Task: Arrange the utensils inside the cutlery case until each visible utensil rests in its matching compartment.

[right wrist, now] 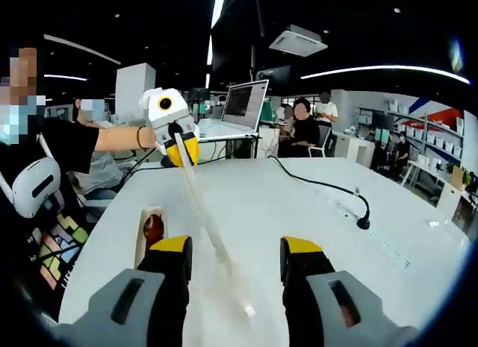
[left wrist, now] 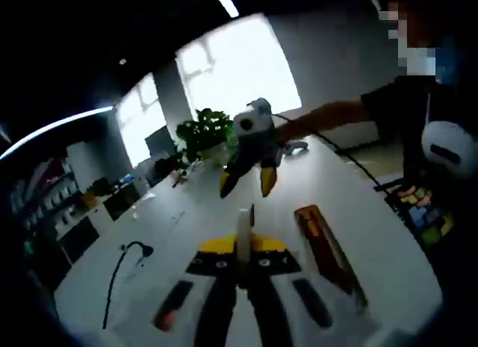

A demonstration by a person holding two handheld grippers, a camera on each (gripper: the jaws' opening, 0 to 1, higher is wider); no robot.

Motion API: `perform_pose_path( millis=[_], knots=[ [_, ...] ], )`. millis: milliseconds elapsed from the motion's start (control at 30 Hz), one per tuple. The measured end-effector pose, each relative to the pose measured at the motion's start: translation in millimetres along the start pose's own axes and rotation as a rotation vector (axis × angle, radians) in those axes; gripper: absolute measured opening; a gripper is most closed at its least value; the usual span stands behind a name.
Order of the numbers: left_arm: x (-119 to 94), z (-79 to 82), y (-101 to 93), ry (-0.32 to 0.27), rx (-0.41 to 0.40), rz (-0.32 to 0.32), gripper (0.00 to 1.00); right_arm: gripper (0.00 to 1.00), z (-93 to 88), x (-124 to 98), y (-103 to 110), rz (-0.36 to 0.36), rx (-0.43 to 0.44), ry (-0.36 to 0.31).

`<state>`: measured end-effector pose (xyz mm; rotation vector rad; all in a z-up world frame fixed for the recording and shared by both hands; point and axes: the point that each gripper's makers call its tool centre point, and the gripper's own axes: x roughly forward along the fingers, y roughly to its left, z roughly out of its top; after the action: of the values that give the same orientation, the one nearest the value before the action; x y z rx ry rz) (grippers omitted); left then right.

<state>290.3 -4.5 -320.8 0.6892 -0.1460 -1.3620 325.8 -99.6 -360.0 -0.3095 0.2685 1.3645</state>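
Note:
A long pale utensil [left wrist: 243,219], thin like a chopstick, sticks up from my left gripper [left wrist: 243,244], whose yellow-tipped jaws are shut on it. In the right gripper view the same utensil [right wrist: 202,213] slants down from the left gripper [right wrist: 181,151] and its blurred end passes between the jaws of my right gripper [right wrist: 237,254], which stands wide open and does not touch it. The right gripper [left wrist: 246,184] hovers above the white table, jaws apart. The narrow cutlery case [left wrist: 327,250] lies to the right; its rim [right wrist: 140,246] holds a red-brown utensil [right wrist: 153,229].
The white table [right wrist: 314,213] carries a black cable [right wrist: 328,186] ending in a small stand [right wrist: 364,222]; the cable [left wrist: 118,272] also curls near the left edge. A laptop [right wrist: 245,104] and a plant [left wrist: 203,130] stand at the far ends. A person's arm [right wrist: 112,138] reaches in; people sit behind.

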Motion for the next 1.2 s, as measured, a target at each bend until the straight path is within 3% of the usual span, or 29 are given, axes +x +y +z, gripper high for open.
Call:
perform_pose_path(
  millis=[100, 200, 300, 367, 500, 600, 667, 800, 933, 1200],
  knots=[
    [0.3, 13.1, -22.1, 0.004, 0.154, -0.096, 0.02, 0.65, 4.8, 2.5, 19.6, 0.074, -0.023, 0.023],
    [3.0, 17.7, -34.7, 0.038, 0.306, -0.127, 0.02, 0.65, 2.6, 3.6, 31.6, 0.121, -0.064, 0.080],
    [3.6, 19.7, -40.9, 0.054, 0.416, -0.133, 0.02, 0.65, -3.1, 3.7, 48.9, 0.187, -0.085, 0.153],
    [4.1, 25.6, -49.8, 0.040, 0.479, -0.134, 0.02, 0.67, 2.7, 6.2, 47.8, 0.165, -0.133, 0.131],
    [2.3, 34.7, -58.5, 0.031, 0.645, -0.093, 0.02, 0.68, -1.7, 6.3, 58.6, 0.201, -0.118, 0.181],
    [0.8, 38.9, -64.1, 0.029, 0.739, -0.087, 0.02, 0.69, -11.2, 7.1, 70.9, 0.241, -0.142, 0.263],
    [-0.3, 43.7, -66.6, 0.018, 0.785, -0.079, 0.02, 0.71, -12.8, 9.2, 76.8, 0.262, -0.148, 0.288],
    [-5.5, 52.4, -69.6, -0.015, 0.803, -0.073, 0.02, 0.70, -16.2, 12.3, 81.2, 0.284, -0.157, 0.349],
    [-11.3, 61.1, -75.6, -0.035, 0.842, -0.069, 0.02, 0.59, -24.4, 12.0, 87.4, 0.320, -0.162, 0.428],
    [-14.4, 62.4, -83.2, -0.051, 0.882, -0.057, 0.03, 0.50, -32.0, 13.3, 105.4, 0.388, -0.205, 0.518]
  ],
)
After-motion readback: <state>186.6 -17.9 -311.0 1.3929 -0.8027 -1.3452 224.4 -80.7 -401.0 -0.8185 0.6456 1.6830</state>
